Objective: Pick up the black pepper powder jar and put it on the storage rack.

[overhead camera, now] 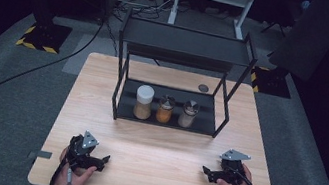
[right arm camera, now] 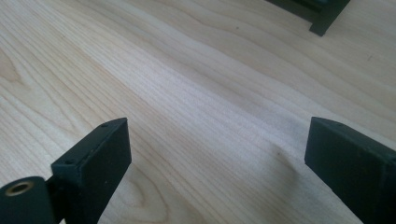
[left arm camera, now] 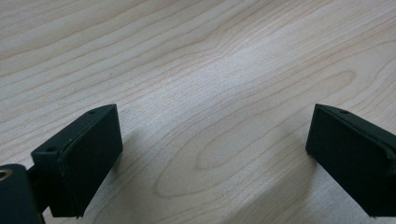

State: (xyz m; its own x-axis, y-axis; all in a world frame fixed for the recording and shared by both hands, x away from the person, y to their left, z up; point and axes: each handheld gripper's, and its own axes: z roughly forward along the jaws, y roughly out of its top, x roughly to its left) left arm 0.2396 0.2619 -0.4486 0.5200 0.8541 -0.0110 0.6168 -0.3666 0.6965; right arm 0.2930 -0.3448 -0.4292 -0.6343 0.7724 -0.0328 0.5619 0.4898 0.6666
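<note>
Where frame cuts, rack foot [right arm camera: 327, 18] clipped

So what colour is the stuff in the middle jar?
Orange. The middle jar on the rack shows best in the high view.

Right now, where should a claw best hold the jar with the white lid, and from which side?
Probably grip the white-lidded jar around its round body below the lid, coming level from the rack's open front. The upper shelf blocks reaching from above, and the orange jar stands close beside it.
</note>
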